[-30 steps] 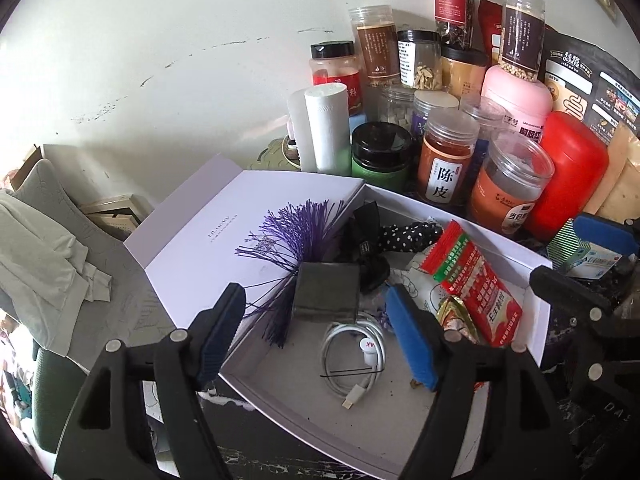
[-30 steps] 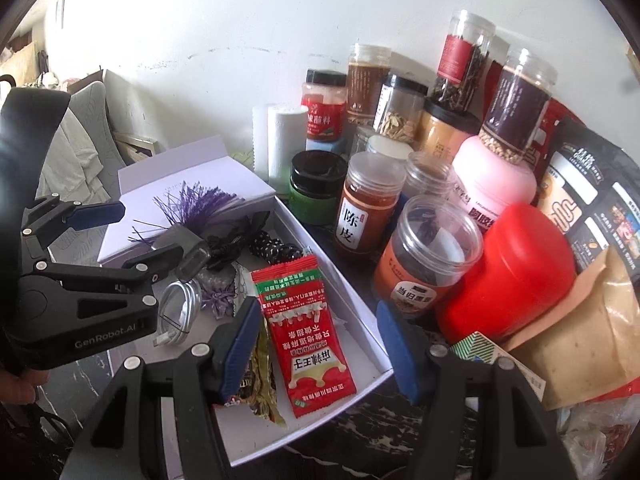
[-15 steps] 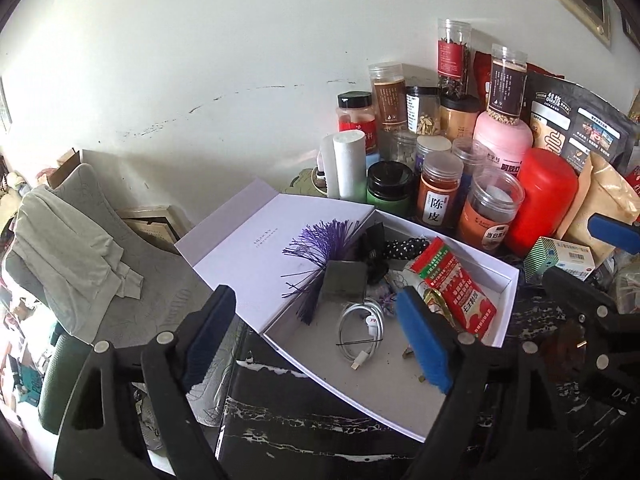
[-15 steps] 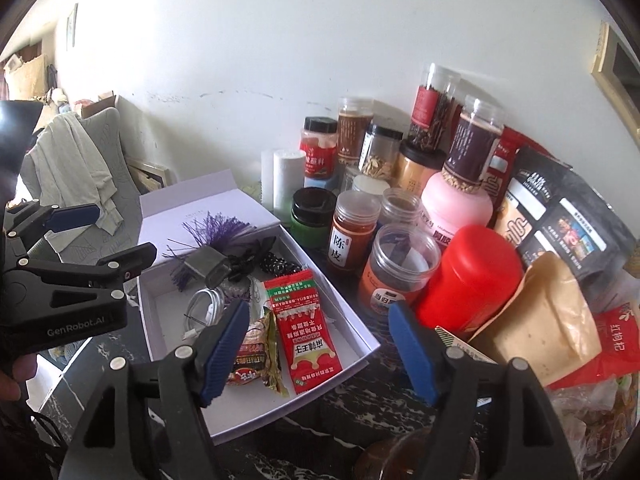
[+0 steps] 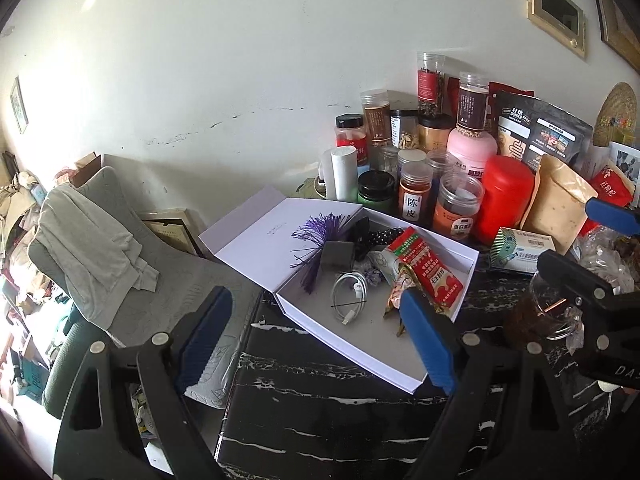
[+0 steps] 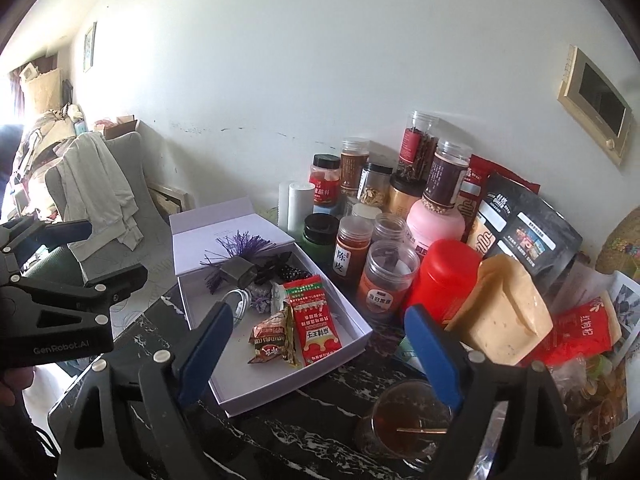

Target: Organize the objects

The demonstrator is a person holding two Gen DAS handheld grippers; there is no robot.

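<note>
Both the left gripper point(image 5: 316, 332) and right gripper point(image 6: 320, 348) hung open and empty, the white box point(image 6: 352, 316) lying centre-frame, nearer the right.

Right gripper point(image 6: 316, 354): jaws wide apart, empty, above the dark marble tabletop point(image 6: 304, 432)
White box point(image 6: 348, 344): open, holding red sachet point(image 6: 314, 320), foil snack packet point(image 6: 272, 340), purple tassel point(image 6: 240, 246)
Glass of brown liquid point(image 6: 404, 428): under right finger
Left gripper point(image 6: 108, 256): at left edge, jaws apart
</note>
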